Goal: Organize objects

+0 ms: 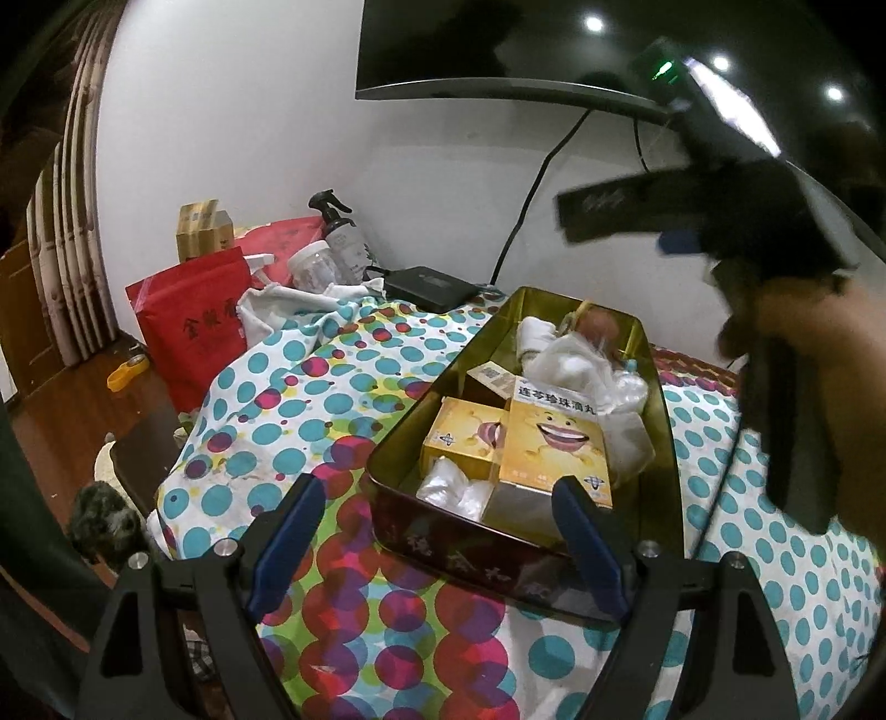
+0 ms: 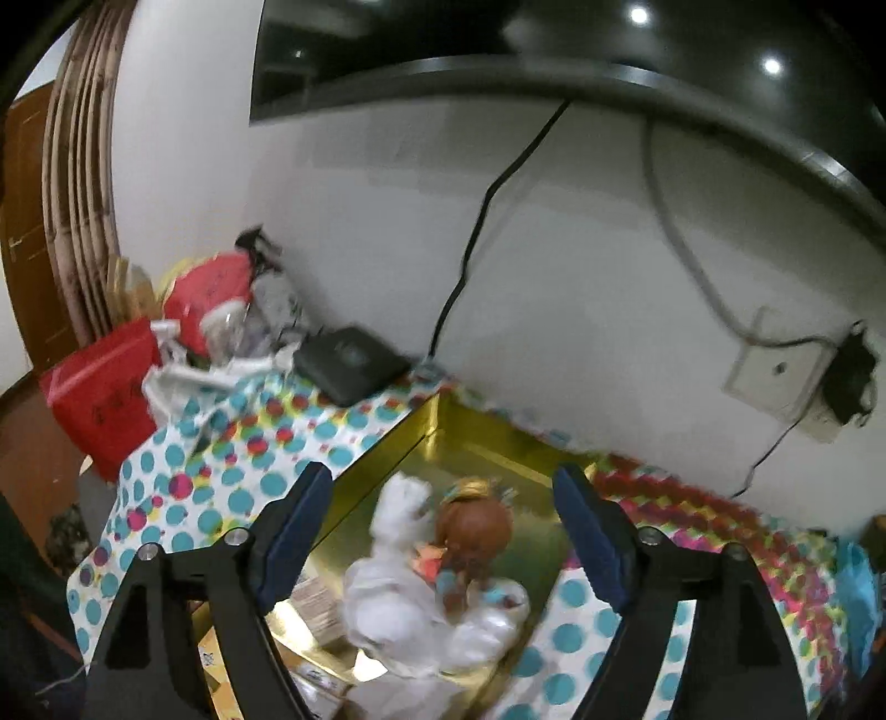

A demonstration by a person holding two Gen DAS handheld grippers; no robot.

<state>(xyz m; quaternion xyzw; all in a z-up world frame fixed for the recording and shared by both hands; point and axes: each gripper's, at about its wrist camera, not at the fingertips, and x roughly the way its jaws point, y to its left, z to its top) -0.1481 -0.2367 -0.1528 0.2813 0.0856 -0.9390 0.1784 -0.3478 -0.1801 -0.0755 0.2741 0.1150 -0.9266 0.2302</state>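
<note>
A gold-lined tin box (image 1: 387,459) with dark red sides lies on a polka-dot cloth (image 1: 288,399). In it are a tall yellow box with a smiling face (image 1: 554,437), a smaller yellow box (image 1: 465,437), crumpled white bags (image 1: 576,365) and a brown-haired doll (image 1: 601,324) at the far end. My left gripper (image 1: 437,493) is open over the tin's near end, holding nothing. My right gripper (image 2: 443,479) is open above the far end of the tin (image 2: 487,443), with the doll (image 2: 470,526) and white wrapping below, untouched. A hand (image 1: 797,332) holds that gripper, blurred, at the right.
At the back left stand a red bag (image 1: 188,327), a cardboard box (image 1: 202,232), a spray bottle (image 1: 343,232) and a clear jar (image 1: 315,266). A black device (image 1: 429,285) sits by the wall under a screen (image 1: 498,44). A dark furry animal (image 1: 105,526) is on the floor.
</note>
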